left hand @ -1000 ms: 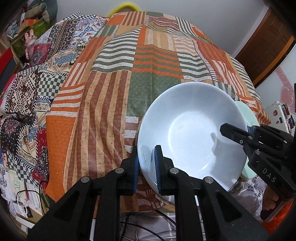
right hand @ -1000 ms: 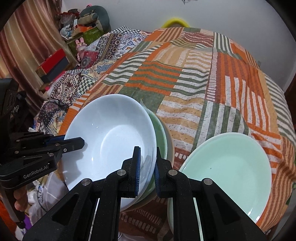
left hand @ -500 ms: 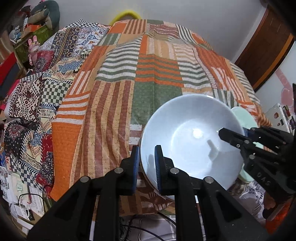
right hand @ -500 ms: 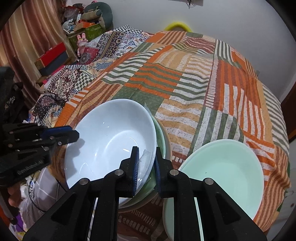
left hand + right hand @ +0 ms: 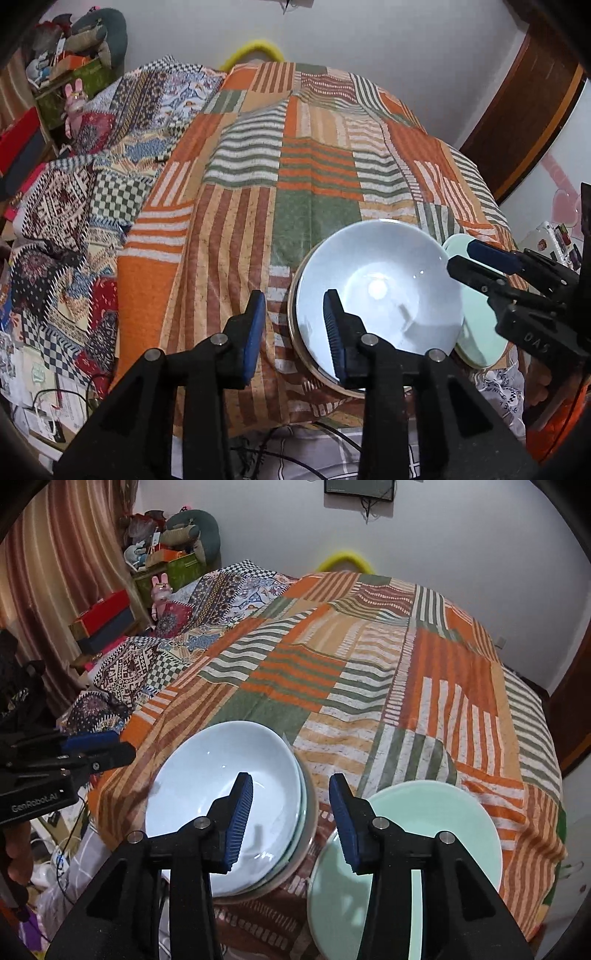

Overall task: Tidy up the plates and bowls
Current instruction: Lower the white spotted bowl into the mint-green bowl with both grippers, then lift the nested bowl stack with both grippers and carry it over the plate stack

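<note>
- White bowl sits on top of a stack at the near edge of the striped bedspread, pale green plate beside it.
- Left gripper jaws opening, straddling the bowl's rim (pads clear).
- Right gripper jaws opening, likewise ungripped.

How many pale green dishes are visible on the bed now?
2 for sure. One green plate lies alone at the right. Another green rim shows in the stack under the white bowl. More could be hidden beneath.
</note>
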Tool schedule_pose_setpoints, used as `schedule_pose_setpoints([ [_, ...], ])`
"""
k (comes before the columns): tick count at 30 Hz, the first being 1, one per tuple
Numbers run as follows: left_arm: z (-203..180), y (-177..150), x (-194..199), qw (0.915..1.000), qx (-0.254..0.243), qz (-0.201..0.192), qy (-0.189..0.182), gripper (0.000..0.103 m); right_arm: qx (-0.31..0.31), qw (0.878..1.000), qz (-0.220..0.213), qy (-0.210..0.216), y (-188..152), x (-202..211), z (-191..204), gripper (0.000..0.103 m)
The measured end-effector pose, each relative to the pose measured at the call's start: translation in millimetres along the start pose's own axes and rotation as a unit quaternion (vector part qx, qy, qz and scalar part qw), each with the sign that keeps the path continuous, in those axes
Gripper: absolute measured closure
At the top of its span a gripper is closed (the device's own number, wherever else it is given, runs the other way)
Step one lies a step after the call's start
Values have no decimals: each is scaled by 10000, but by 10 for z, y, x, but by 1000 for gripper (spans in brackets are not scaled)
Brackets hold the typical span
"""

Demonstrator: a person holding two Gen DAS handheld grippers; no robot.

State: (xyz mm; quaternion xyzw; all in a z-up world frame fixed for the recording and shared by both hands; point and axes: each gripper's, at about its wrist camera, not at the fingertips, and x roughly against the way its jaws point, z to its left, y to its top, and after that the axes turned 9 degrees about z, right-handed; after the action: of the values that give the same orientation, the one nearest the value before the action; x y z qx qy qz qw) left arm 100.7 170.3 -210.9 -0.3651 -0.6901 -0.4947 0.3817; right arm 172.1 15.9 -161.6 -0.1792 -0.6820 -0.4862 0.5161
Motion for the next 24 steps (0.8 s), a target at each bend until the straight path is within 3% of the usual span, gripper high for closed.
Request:
schedule_pose_setpoints([
  [16, 73, -121, -533, 9977, 204, 579, -299, 70, -434, 9961, 610, 472, -177, -305, -119, 64],
  [24, 64, -108, -642, 9958, 249, 711, -518, 70, -559, 9937, 676, 693, -190, -370, -142, 64],
])
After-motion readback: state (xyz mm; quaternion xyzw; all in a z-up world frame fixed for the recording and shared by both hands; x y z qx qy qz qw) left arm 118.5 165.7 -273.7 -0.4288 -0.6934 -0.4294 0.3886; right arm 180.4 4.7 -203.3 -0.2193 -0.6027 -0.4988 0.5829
